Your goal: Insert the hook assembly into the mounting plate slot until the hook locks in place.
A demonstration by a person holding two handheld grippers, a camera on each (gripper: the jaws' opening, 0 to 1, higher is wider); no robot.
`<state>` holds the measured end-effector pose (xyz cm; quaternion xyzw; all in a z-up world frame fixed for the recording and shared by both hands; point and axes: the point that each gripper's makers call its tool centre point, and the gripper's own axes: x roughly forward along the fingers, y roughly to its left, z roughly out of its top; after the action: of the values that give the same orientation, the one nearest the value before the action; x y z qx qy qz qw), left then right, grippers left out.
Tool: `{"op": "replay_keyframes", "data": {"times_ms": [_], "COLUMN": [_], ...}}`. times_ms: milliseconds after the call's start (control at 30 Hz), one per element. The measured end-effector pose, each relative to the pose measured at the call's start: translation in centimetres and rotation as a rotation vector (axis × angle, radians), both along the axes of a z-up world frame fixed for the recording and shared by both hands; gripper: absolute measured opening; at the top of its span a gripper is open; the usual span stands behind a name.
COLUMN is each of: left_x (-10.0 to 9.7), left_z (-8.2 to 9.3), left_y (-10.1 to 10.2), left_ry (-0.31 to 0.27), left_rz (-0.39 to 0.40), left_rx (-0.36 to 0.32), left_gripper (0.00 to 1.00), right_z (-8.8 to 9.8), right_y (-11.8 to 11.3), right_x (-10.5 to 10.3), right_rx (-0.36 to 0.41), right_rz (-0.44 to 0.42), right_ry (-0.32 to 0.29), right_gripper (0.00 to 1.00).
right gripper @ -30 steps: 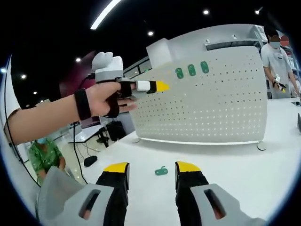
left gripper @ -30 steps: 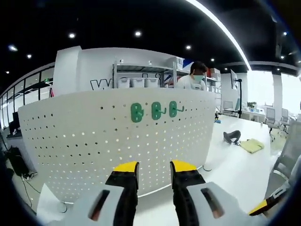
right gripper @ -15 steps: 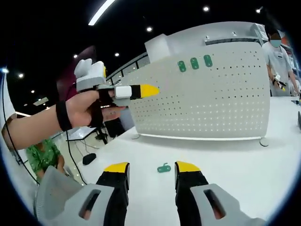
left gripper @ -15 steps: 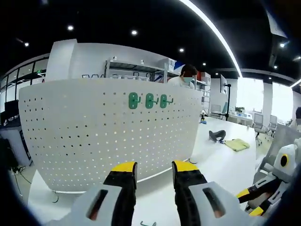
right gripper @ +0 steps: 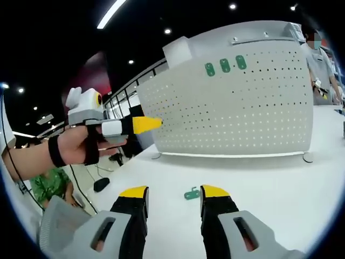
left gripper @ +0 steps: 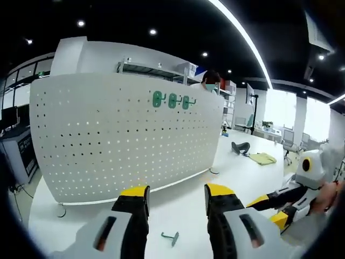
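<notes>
A small green plastic hook assembly lies flat on the smooth white table, just ahead of the right gripper, whose yellow-tipped black jaws stand apart with nothing between them; in the left gripper view the same piece sits between the spread, empty jaws of the left gripper. Behind it stands the mounting plate, a white curved sheet dotted with rows of round holes, well apart from the loose hook. Three flat green hooks sit in a row near the plate's top edge.
</notes>
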<state>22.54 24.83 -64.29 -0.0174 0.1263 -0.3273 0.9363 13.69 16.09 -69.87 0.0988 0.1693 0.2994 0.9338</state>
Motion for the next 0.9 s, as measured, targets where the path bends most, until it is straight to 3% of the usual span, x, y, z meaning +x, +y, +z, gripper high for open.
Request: {"op": "replay_keyframes", "data": {"times_ms": [267, 600, 900], "left_x": [-1.5, -3.1, -4.3], "left_z": [-1.1, -2.4, -3.6], "left_y": [1.0, 2.6, 3.2], "left_ry": [0.014, 0.032, 0.045], "left_rz": [-0.036, -0.057, -0.077], "left_rx": [-0.012, -0.057, -0.046], "left_gripper": [0.51, 0.67, 0.75], "right_z": [-1.2, -3.3, -4.5], "right_y": [0.7, 2.0, 2.8], "right_x": [0.5, 1.3, 2.3], "right_rx": [0.002, -0.011, -0.038], "right_rz": [-0.027, -0.036, -0.027], "right_ry": [0.04, 0.104, 0.14], "right_gripper": [0.41, 0.41, 0.41]}}
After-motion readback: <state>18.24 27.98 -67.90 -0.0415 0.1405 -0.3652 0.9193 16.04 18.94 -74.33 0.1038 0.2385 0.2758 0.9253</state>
